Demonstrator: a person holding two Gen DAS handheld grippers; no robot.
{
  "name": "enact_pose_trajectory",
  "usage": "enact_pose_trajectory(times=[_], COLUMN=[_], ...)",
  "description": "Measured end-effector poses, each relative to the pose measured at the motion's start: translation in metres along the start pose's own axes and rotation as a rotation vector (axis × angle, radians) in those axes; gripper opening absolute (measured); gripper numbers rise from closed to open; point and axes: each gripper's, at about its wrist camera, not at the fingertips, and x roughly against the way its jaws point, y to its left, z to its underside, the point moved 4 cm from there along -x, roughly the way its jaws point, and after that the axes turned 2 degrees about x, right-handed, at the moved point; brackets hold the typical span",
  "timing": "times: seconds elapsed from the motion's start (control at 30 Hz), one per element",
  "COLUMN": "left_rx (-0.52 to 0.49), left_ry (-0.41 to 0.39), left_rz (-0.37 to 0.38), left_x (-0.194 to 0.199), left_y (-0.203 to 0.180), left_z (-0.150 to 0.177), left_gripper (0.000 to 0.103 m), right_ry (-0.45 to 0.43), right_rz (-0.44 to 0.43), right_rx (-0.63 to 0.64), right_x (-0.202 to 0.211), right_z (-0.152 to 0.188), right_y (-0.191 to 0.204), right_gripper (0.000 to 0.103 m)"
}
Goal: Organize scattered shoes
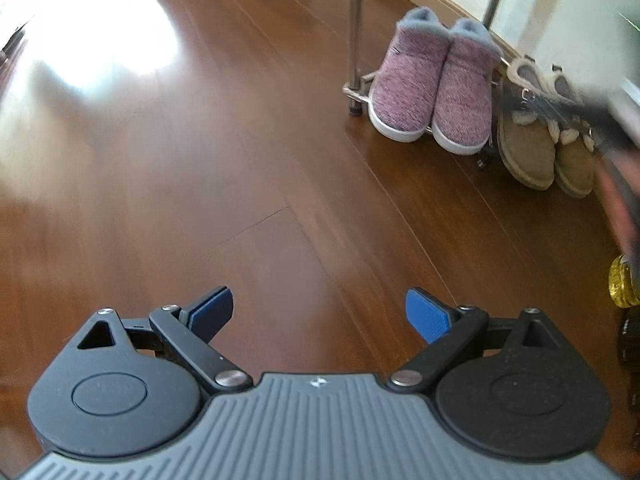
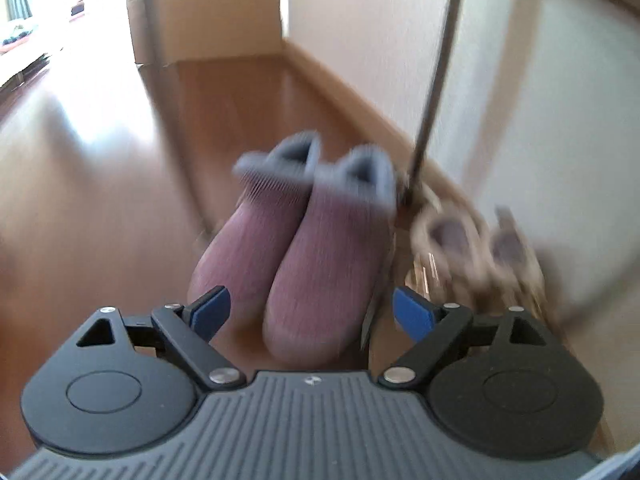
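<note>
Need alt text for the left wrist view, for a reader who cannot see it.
The open, empty left gripper hovers over a wooden floor. At upper right a pair of pink knit boots stands beside tan fur-lined slippers at a metal rack's foot.

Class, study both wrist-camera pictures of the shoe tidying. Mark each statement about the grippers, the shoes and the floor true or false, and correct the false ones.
1. The left gripper grips a shoe. False: it is open and holds nothing.
2. The two pink knitted ankle boots with grey fleece lining stand side by side. True.
3. The tan suede slippers with fluffy trim lie left of the boots. False: they lie to the right.
4. The floor is brown wood. True.
5. The right gripper is open. True.
</note>
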Motion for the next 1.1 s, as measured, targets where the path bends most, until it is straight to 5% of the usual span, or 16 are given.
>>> enact_pose_trajectory(times=[0.1, 0.23, 0.43, 0.63, 0.83, 0.93, 1.1], left_rx=[-0.018, -0.013, 0.032, 0.127, 0.179, 0.156, 0.039], left_ry=[-0.041, -0.125, -0.251, -0.356, -0.329, -0.352, -0.387], left_rz=[-0.031, -0.048, -0.07, -0.206, -0.062, 0.029, 0.054], left_x=[0.054, 0.158, 0.333, 0.454, 0.548, 0.595, 0.625], left_y=[0.011, 0.017, 0.015, 0.027, 0.031, 0.031, 0.034], left_z=[-0.014, -0.03, -0.035, 0.0, 0.054, 0.067, 0.082], left_gripper=[0.094, 0.095, 0.1, 0.101, 0.101, 0.102, 0.102], right_ry=[0.023, -0.015, -0.34, -0.507, -0.55, -0.51, -0.533], right_rz=[-0.002, 0.032, 0.109, 0.15, 0.121, 0.158, 0.25], right_rx=[-0.003, -0.077, -0.04, -0.052, -0.011, -0.072, -0.241], right_x=[0.129, 0.244, 0.447, 0.577, 0.701, 0.755, 0.821], right_z=[0.017, -0.015, -0.111, -0.148, -0.129, -0.111, -0.065], right_y=[0.009, 0.01, 0.012, 0.01, 0.002, 0.001, 0.014], right_gripper=[0.092, 0.1, 0.102, 0.102, 0.102, 0.102, 0.102])
